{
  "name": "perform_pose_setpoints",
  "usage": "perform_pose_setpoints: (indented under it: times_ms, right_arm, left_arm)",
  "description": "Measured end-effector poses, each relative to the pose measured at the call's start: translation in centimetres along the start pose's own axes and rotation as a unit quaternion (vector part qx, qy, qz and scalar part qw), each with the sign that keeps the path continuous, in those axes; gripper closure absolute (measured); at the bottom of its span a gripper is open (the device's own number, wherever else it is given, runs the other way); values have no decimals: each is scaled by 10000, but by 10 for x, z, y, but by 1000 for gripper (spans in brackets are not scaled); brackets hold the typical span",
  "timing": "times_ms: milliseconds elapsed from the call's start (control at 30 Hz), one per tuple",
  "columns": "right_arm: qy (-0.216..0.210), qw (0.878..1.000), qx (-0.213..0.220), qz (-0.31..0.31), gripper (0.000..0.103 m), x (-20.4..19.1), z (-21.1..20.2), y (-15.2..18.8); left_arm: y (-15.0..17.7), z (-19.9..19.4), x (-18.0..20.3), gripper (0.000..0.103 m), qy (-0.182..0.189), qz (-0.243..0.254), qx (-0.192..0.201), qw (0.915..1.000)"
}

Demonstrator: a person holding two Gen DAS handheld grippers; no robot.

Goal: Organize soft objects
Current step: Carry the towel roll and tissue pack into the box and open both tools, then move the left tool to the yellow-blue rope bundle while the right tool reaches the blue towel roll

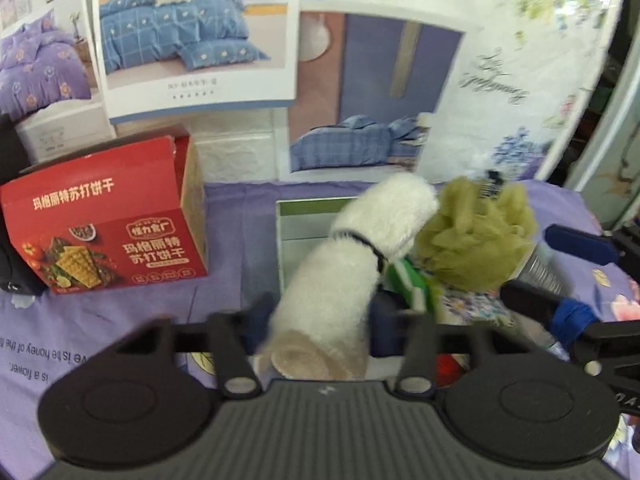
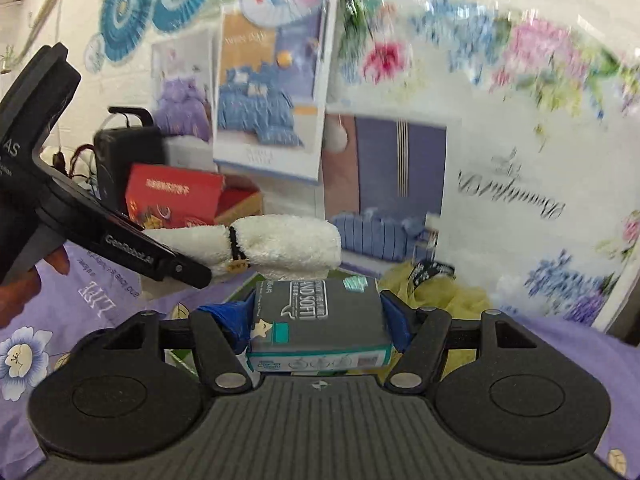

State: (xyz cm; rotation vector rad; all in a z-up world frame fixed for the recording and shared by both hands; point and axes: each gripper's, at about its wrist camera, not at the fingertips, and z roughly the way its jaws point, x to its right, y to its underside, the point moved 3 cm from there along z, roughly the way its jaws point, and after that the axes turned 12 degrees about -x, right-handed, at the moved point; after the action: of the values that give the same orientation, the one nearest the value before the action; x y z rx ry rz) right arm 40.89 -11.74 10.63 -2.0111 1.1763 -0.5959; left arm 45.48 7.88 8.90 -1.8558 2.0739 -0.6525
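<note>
My left gripper (image 1: 320,320) is shut on a rolled white towel (image 1: 344,264) bound with a dark band, holding it over a green-rimmed box (image 1: 308,204). A yellow-green mesh bath sponge (image 1: 476,236) lies to its right in the box. My right gripper (image 2: 316,324) is shut on a grey tissue pack (image 2: 320,320). In the right wrist view the towel (image 2: 288,240) sticks out from the left gripper's fingers (image 2: 160,260), just beyond the tissue pack, with the sponge (image 2: 452,292) behind on the right.
A red cracker box (image 1: 108,220) stands open at the left on the purple flowered cloth (image 1: 120,320). Bedding posters (image 1: 192,32) cover the wall behind. A black case (image 2: 124,152) stands behind the red box (image 2: 172,196).
</note>
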Motion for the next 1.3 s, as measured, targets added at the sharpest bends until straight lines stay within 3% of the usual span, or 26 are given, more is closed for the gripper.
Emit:
perform_pose_setpoints:
  times_ms: [467, 833, 967, 1100, 1300]
  right_arm:
    - [-54, 9991, 358, 205, 50, 2, -16, -5]
    - [87, 9961, 879, 48, 49, -31, -115, 13]
    - [153, 9939, 1083, 132, 49, -46, -151, 42]
    - [219, 9922, 1112, 527, 48, -60, -165, 92]
    - [-42, 9835, 542, 1728, 48, -79, -139, 196]
  left_arm:
    - [7, -19, 7, 36, -33, 132, 343, 9993]
    - [61, -109, 24, 36, 63, 313, 913, 9953]
    - [103, -138, 33, 34, 205, 441, 1143, 9923]
    - [152, -144, 38, 33, 292, 562, 1138, 9915]
    - [229, -99, 38, 33, 58, 385, 524, 9979]
